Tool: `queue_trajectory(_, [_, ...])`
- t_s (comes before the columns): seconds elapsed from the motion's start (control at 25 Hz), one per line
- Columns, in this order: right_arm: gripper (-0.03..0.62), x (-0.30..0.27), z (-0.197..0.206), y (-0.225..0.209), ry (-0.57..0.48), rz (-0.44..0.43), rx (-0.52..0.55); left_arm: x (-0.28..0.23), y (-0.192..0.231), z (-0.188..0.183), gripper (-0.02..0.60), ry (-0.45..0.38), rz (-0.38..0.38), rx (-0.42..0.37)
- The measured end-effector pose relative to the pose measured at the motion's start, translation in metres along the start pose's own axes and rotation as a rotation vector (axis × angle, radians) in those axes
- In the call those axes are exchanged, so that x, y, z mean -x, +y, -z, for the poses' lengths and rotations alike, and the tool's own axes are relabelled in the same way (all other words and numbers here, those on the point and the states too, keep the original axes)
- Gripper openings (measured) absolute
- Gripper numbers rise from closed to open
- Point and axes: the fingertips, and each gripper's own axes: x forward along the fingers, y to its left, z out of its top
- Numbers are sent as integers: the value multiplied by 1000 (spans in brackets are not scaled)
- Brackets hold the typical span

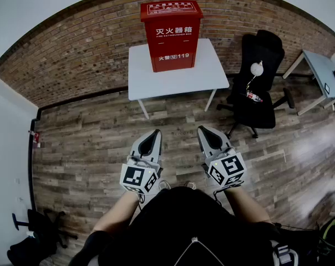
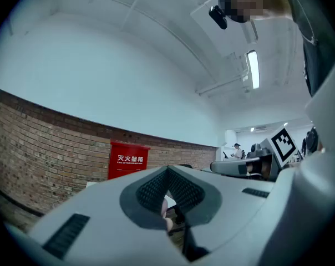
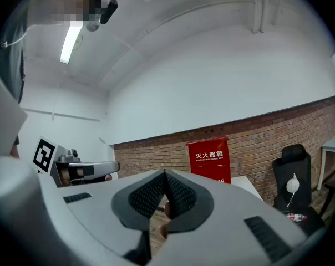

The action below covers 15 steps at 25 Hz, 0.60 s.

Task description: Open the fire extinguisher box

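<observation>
Nearest, two grippers hang side by side over the wooden floor [image 1: 90, 143]: the left gripper [image 1: 156, 133] and the right gripper [image 1: 203, 129], each with its jaws pressed together on nothing. The hands holding them are hidden behind the marker cubes. Well beyond, one white tabletop [image 1: 212, 68] carries one red fire extinguisher box [image 1: 171, 35], upright and closed, its latch too small to make out. One black chair [image 1: 256, 87] stands beside it. A second table [image 1: 321, 73] is cut off at the right edge.
</observation>
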Motion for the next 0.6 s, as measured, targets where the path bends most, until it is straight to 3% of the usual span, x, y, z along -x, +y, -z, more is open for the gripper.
queue_trajectory(0.16, [18, 3, 3, 7, 5, -1, 3, 10, -4, 0, 48, 0, -4, -32])
queue_trajectory(0.6, [20, -15, 9, 34, 20, -28, 0, 22, 17, -4, 48, -4, -6, -26])
